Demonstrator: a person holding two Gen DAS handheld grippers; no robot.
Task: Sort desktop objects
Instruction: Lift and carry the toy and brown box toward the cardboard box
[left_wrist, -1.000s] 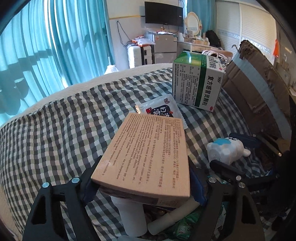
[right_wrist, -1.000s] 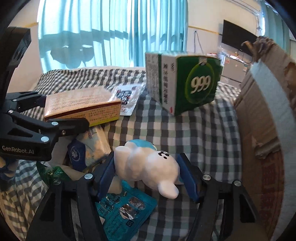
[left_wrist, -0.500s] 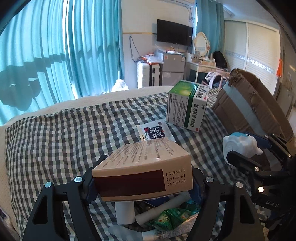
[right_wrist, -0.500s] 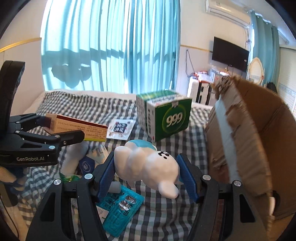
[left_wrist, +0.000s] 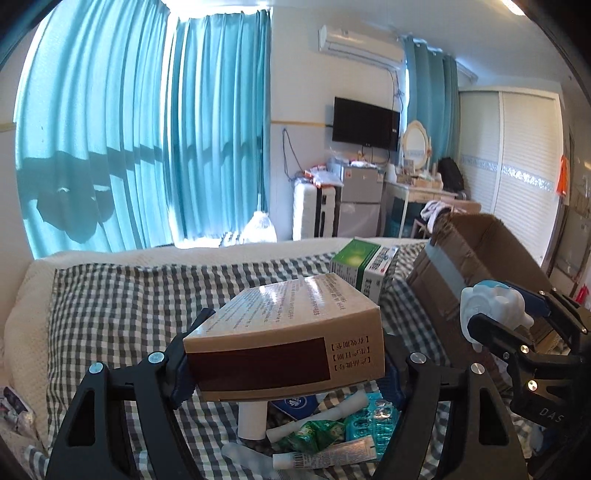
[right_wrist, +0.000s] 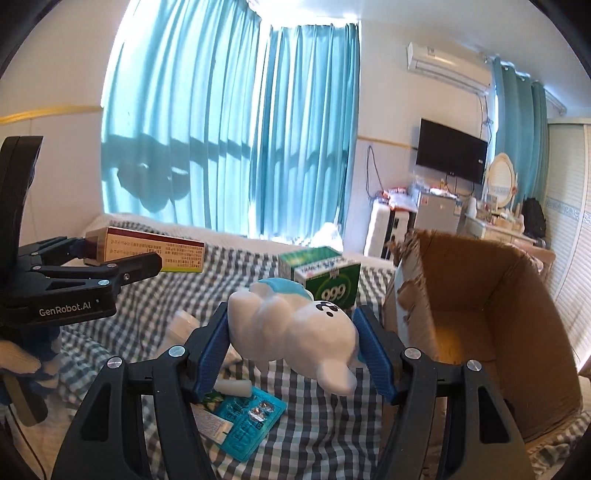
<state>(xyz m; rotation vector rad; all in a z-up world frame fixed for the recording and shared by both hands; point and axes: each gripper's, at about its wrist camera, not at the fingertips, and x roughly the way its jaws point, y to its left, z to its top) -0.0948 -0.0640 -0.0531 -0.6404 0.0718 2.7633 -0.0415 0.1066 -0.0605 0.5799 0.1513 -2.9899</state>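
1. At far left in the right wrist view, a white knitted glove (right_wrist: 16, 360) covers your hand under the left gripper (right_wrist: 144, 254); the frame edge cuts the glove off. The black body reads "GenRobot.AI".
2. Your left gripper (left_wrist: 284, 365) is clamped on a flat tan cardboard medicine box (left_wrist: 284, 332), held clear above the grey-and-white checked cloth (left_wrist: 122, 295). The box carries columns of small print too fine to read, and a dark red band faces the camera.
3. The box hides much of the pile on the cloth beneath it: a white plastic tube (left_wrist: 251, 421), a green crinkled sachet (left_wrist: 314, 435) and a teal foil blister pack (right_wrist: 247, 421) show only in part, their print unreadable.
4. A green-and-white carton (right_wrist: 325, 277) stands on the cloth behind, marked "999", upside down in the right wrist view.
5. Your right gripper (right_wrist: 295, 350) grips a white soft bunny-shaped toy with a blue cap (right_wrist: 295, 332), lifted off the cloth beside the box.
6. At right, an open brown cardboard box (right_wrist: 517, 302) with torn flaps stands just beside the cloth; your gripper hides its near wall.
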